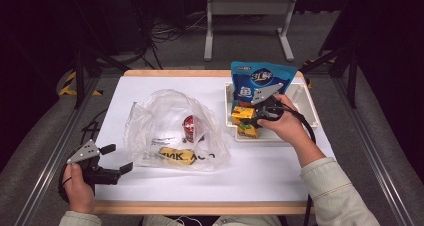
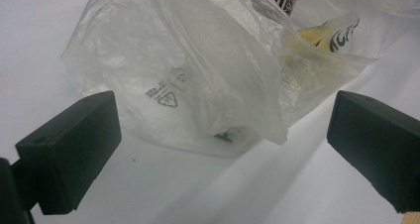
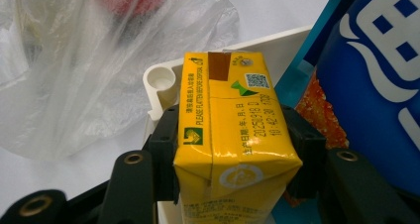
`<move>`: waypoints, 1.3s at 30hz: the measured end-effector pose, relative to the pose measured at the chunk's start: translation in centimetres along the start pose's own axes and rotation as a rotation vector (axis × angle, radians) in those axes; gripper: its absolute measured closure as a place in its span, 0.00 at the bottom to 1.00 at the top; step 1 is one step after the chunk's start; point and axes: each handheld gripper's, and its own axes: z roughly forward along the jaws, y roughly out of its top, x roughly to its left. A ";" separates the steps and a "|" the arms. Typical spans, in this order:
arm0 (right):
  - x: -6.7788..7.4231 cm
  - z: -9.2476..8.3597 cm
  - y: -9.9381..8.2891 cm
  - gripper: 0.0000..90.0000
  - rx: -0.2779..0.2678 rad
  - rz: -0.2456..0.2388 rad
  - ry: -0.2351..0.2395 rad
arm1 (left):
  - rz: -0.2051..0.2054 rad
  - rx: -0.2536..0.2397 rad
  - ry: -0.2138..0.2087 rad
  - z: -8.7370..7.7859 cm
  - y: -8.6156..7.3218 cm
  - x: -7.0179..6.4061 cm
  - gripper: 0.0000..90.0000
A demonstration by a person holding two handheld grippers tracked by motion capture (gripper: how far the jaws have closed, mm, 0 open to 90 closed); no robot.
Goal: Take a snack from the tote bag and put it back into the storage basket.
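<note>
Overhead light falls brightly on the white table [image 1: 150, 86], while the floor beyond its edges sinks into near darkness. The plastic bag [image 1: 172, 128] throws soft glare, and the left gripper view looks hazy, its near jaws blurred. In the right gripper view, the yellow carton [image 3: 233, 135] is sharp, its background soft.

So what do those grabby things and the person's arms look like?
Each tool is black, with two blocky jaws. The left tool and the right tool each carry a grey three-cornered plate on top and trail a black cable. The person wears pale, light-coloured long sleeves.
</note>
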 end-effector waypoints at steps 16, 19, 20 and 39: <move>-0.2 -0.8 -0.4 0.53 0.045 -0.006 -0.014 | 0.001 0.000 0.000 0.1 0.0 0.0 0.01; -0.1 -1.0 -0.5 0.52 0.052 -0.008 -0.018 | 0.001 0.001 0.000 0.1 0.0 0.0 0.01; -0.1 -1.0 -0.5 0.51 0.058 -0.010 -0.024 | 0.000 0.000 0.000 0.1 0.0 0.0 0.01; 0.4 -2.0 -0.5 0.39 0.019 -0.027 -0.070 | 0.001 -0.003 0.002 0.1 0.1 0.0 0.01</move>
